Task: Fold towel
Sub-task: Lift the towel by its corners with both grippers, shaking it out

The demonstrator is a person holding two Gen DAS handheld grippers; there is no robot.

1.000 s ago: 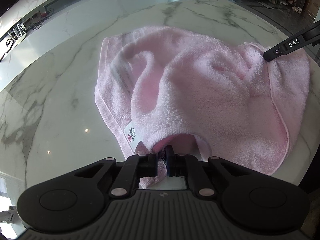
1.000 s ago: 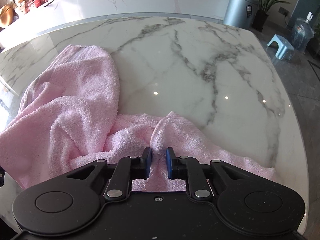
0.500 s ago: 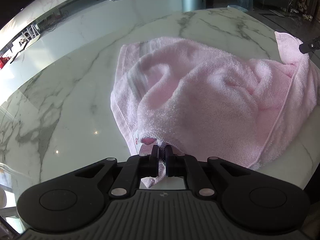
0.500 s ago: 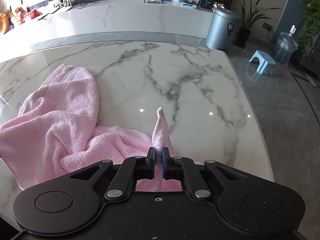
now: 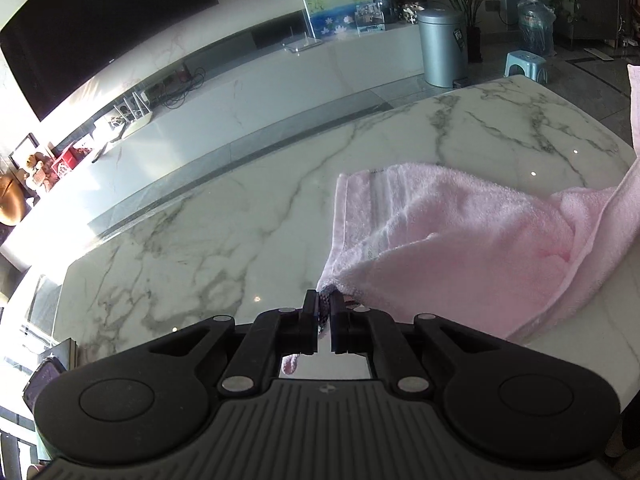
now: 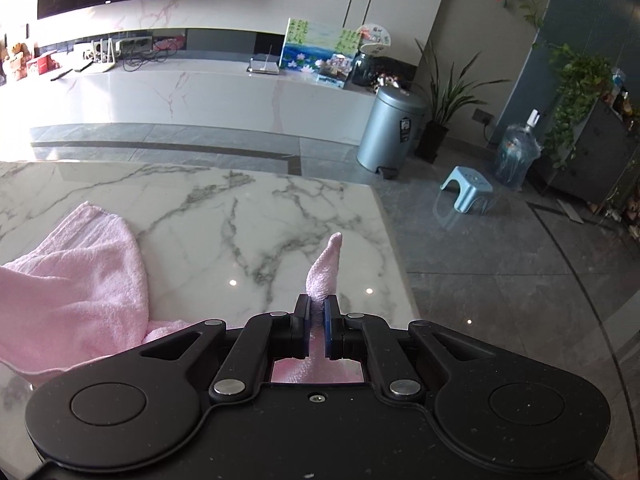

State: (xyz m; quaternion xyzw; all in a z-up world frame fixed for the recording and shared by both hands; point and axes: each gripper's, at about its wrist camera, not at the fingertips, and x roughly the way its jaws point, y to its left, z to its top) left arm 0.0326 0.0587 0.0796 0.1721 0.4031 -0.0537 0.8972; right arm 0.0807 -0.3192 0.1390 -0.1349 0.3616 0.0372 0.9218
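Note:
A pink terry towel [image 5: 460,240] hangs stretched above the white marble table [image 5: 200,248]. My left gripper [image 5: 324,306] is shut on one near corner of it; the cloth runs off to the right, its far part still on the table. My right gripper [image 6: 317,308] is shut on another corner, whose tip [image 6: 328,260] sticks up between the fingers. The rest of the towel [image 6: 72,292] sags to the left in the right wrist view.
The table's right edge [image 6: 394,248] drops to a grey tiled floor. Beyond it stand a metal bin [image 6: 386,134], a blue stool [image 6: 466,188], a water bottle [image 6: 516,156] and plants. A long white counter [image 5: 240,96] runs behind the table.
Both grippers have risen and tilted up with their towel corners. The towel has lifted off the table and stretched between them; more of the room shows in both views.

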